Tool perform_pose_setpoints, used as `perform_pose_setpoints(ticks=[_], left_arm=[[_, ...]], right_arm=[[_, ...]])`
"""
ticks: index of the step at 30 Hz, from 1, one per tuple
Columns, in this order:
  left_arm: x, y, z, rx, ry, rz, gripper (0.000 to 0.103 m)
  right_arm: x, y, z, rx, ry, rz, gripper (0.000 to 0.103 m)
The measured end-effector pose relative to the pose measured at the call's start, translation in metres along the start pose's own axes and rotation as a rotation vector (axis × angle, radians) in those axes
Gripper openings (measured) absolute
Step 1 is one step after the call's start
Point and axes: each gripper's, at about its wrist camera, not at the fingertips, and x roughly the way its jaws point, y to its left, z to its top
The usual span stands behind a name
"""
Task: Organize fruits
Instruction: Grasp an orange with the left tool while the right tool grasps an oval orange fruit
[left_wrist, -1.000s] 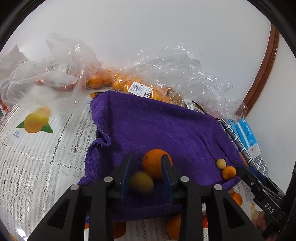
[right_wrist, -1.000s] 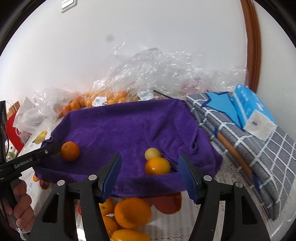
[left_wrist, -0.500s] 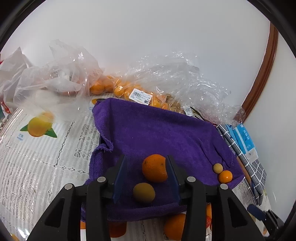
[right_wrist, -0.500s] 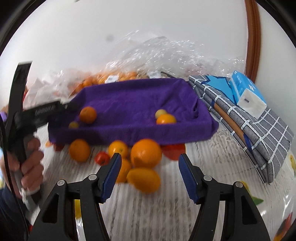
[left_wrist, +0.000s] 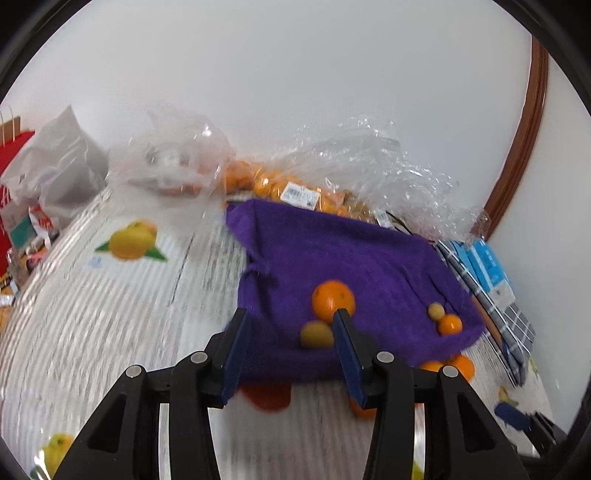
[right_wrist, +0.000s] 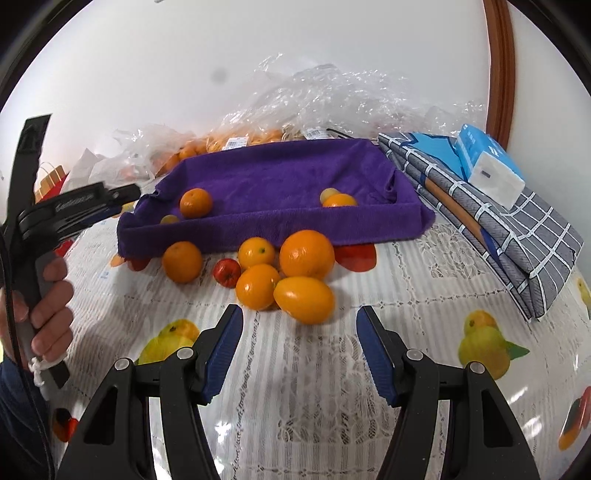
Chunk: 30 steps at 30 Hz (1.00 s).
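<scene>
A tray lined with a purple towel (left_wrist: 351, 258) (right_wrist: 280, 218) holds an orange (left_wrist: 332, 299) (right_wrist: 195, 202), a small yellow-green fruit (left_wrist: 316, 334) (right_wrist: 169, 219) and, at its right end, a small yellow fruit (right_wrist: 328, 192) beside a small orange one (right_wrist: 340, 200). My left gripper (left_wrist: 290, 317) hangs off the tray's near left corner. Its jaws are opening, with nothing between them. My right gripper (right_wrist: 300, 314) is open and empty, just short of a pile of loose fruit: a big orange (right_wrist: 306, 254), an oval orange-yellow fruit (right_wrist: 303, 299), smaller oranges (right_wrist: 256, 286) and a small red fruit (right_wrist: 227, 272).
Clear plastic bags with small oranges (left_wrist: 295, 188) lie behind the tray against the wall. A folded checked cloth (right_wrist: 498, 221) with a blue tissue pack (right_wrist: 487, 166) lies to the right. A red paper bag (left_wrist: 14, 177) stands far left. A hand (right_wrist: 48, 306) holds the left gripper.
The left gripper opened, left the small yellow-green fruit on the towel and drew back from the tray. The right gripper pulled back, so the loose fruit pile now lies ahead of it.
</scene>
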Motion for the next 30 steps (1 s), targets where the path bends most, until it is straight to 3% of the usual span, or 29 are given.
perform_pose_setpoints(ticks=[4,10,18,30], left_arm=[[-0.004,0.004,-0.013,-0.001,0.021,-0.036,0.044],[0.002,-0.004,-0.022,0.037,0.039,-0.056,0.044],[0.013,0.001,-0.026,0.001,0.094,-0.083,0.044],[0.014,0.000,-0.029,0.007,0.098,-0.091,0.044]], right_arm=[[0.007,0.001,0.001,0.001,0.001,0.007,0.063],[0.026,0.001,0.011,-0.061,0.011,-0.048,0.053],[0.050,-0.006,0.013,-0.062,0.109,0.037,0.044],[0.020,-0.011,-0.001,-0.062,0.029,0.020,0.042]])
